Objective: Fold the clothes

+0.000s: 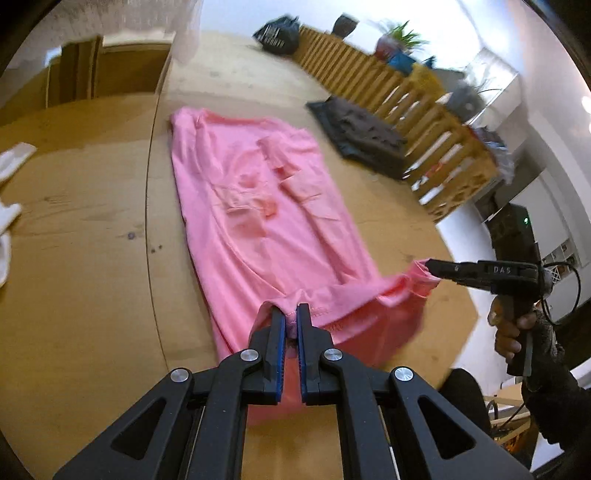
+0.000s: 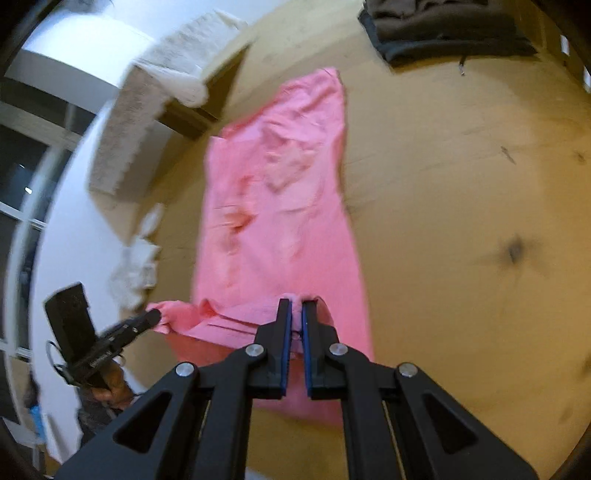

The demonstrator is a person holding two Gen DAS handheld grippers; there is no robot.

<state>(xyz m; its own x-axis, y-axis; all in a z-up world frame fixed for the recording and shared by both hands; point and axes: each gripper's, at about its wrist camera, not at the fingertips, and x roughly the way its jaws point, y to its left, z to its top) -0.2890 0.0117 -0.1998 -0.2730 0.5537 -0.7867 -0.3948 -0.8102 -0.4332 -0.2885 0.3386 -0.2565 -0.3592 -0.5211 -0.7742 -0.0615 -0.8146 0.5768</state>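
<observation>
A pink shirt [image 1: 258,206] lies lengthwise on the wooden table [image 1: 81,280], its sides folded in to a narrow strip. My left gripper [image 1: 291,314] is shut on the near hem, lifting it off the table. My right gripper [image 1: 430,266] appears at the right, shut on the hem's other corner, with a hand around its handle. In the right wrist view the pink shirt [image 2: 280,206] stretches away from my right gripper [image 2: 296,308], which pinches the raised near edge. There the left gripper [image 2: 155,315] holds the left corner. The hem hangs stretched between both grippers.
A dark folded garment [image 1: 362,136] lies at the far right of the table, beside a wooden slatted crate [image 1: 424,110] filled with items. White cloths [image 1: 9,192] sit at the left edge. A black bag [image 1: 277,35] rests at the far end. A fluffy white cloth [image 2: 177,66] covers a box.
</observation>
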